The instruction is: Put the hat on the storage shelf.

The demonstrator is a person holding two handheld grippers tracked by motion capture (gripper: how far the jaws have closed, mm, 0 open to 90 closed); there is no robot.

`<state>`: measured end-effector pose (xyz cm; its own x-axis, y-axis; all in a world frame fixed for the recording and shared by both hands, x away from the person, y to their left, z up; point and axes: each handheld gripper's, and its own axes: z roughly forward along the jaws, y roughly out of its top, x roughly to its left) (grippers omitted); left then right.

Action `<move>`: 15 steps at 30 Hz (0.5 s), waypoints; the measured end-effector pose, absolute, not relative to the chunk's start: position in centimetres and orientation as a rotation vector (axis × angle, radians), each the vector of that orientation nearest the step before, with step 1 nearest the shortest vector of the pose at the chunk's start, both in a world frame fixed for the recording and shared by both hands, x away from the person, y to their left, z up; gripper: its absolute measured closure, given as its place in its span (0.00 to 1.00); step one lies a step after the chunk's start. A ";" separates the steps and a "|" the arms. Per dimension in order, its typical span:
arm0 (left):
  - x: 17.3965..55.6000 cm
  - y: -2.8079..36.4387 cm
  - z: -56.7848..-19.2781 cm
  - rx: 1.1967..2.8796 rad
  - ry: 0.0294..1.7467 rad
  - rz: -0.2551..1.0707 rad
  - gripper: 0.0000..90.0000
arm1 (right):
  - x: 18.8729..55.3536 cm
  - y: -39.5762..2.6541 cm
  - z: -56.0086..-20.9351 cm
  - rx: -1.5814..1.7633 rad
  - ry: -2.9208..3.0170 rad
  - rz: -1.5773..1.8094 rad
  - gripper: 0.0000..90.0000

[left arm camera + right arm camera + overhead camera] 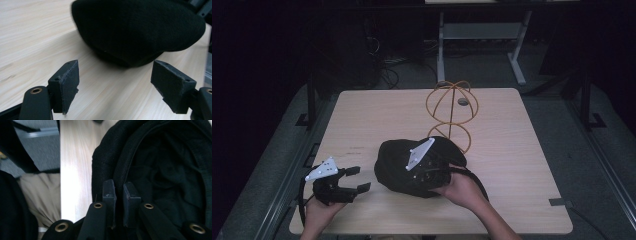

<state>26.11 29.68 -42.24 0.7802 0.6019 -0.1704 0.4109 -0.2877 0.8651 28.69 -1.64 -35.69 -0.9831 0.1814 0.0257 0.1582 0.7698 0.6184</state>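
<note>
A dark room surrounds a pale wooden table [512, 165], with a grey floor and white desk legs at 12 o'clock beyond it. A black hat [394, 165] lies just below the table's centre. A gold wire stand [452, 112] rises at about 1 o'clock from the hat, close behind it.

The right gripper [432, 172] sits on the hat's right half, held by the right hand [462, 190] at 5 o'clock from the hat. In the right gripper view its jaws are together, pinching the hat's brim band [119, 180], with the dark lining to the right.

The left gripper [359, 179] hovers at 8 o'clock from the hat, near but apart from it. Its jaws stand wide apart with nothing between them, facing the hat's crown [140, 30].
</note>
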 end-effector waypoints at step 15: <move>25.6 26.7 -39.6 1.848 0.625 0.221 0.23 | 28.2 -4.1 -31.3 0.259 2.850 1.213 0.91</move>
<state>25.64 26.70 -39.63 0.8424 0.5183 -0.1475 0.3100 -0.2423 0.9194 28.16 -4.08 -31.28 -0.9856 0.1658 0.0342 0.1396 0.6815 0.7184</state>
